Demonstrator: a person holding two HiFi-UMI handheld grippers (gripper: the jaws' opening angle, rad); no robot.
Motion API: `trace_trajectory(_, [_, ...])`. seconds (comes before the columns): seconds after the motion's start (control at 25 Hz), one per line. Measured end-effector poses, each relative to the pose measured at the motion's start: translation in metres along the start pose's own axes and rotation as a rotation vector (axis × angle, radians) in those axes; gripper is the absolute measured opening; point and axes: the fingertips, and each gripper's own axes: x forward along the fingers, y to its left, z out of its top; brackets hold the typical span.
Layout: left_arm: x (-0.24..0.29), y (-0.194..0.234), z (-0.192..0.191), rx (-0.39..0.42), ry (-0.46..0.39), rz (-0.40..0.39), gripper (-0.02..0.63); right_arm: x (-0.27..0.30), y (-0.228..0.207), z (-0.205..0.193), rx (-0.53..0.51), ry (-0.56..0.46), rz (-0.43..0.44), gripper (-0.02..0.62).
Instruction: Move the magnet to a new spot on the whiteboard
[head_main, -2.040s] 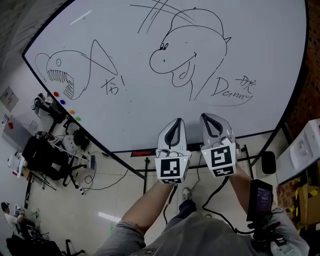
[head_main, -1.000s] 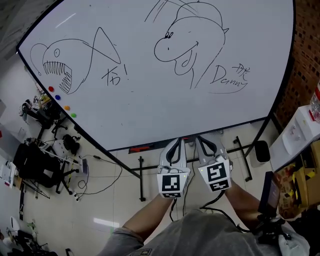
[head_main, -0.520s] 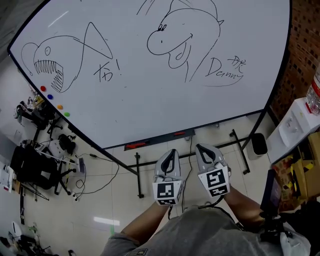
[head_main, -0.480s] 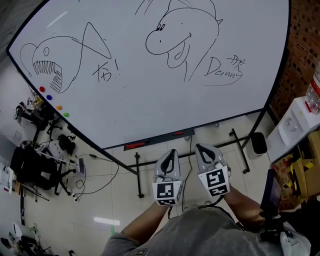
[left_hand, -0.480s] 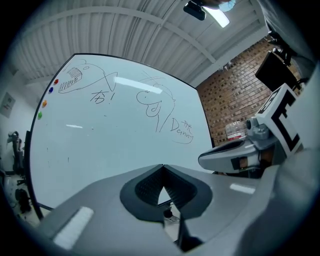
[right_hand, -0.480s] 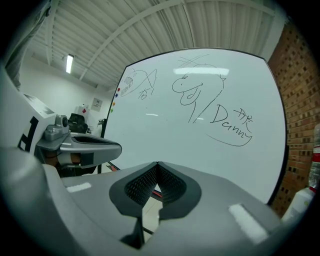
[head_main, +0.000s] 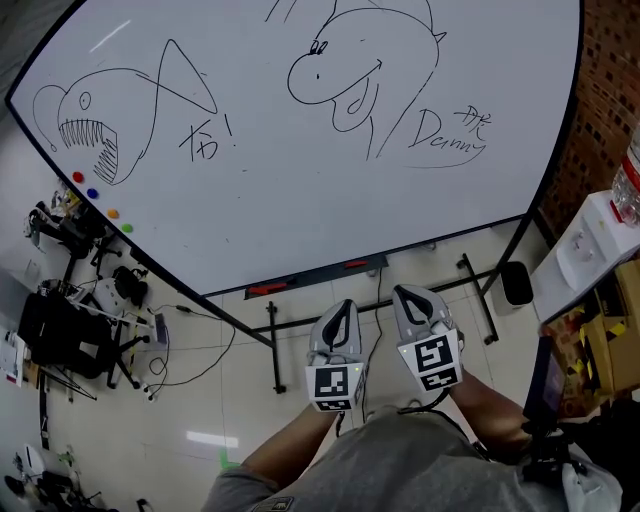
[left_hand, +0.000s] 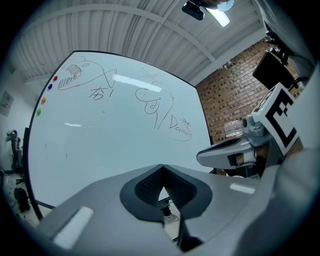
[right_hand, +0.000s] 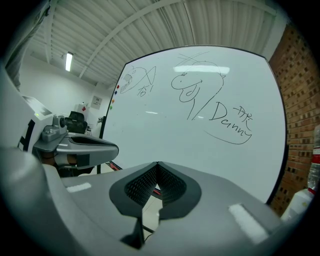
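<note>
The left tool (head_main: 343, 304) and right tool (head_main: 405, 293) are hovering pressed together, pinching nothing, below the whiteboard (head_main: 300, 210). Four small round magnets (head_main: 93, 193), red, blue, orange and green, are sitting along its left edge.

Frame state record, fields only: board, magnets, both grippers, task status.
whiteboard: upright on a stand, marker drawings on it
magnets: four in a row at the board's left edge: red, blue, orange, green
left gripper: fingers together, nothing between them
right gripper: fingers together, nothing between them
gripper placement: side by side, low in the head view, clear of the board
task status: no magnet grasped
</note>
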Motion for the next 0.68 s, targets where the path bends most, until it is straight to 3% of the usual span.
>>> trace_trajectory(0.68, [0.011,0.003,-0.003,-0.017,-0.011,0.018,0.003,0.011,-0.007,0.004,-0.012,-0.011,-0.002,0.005])
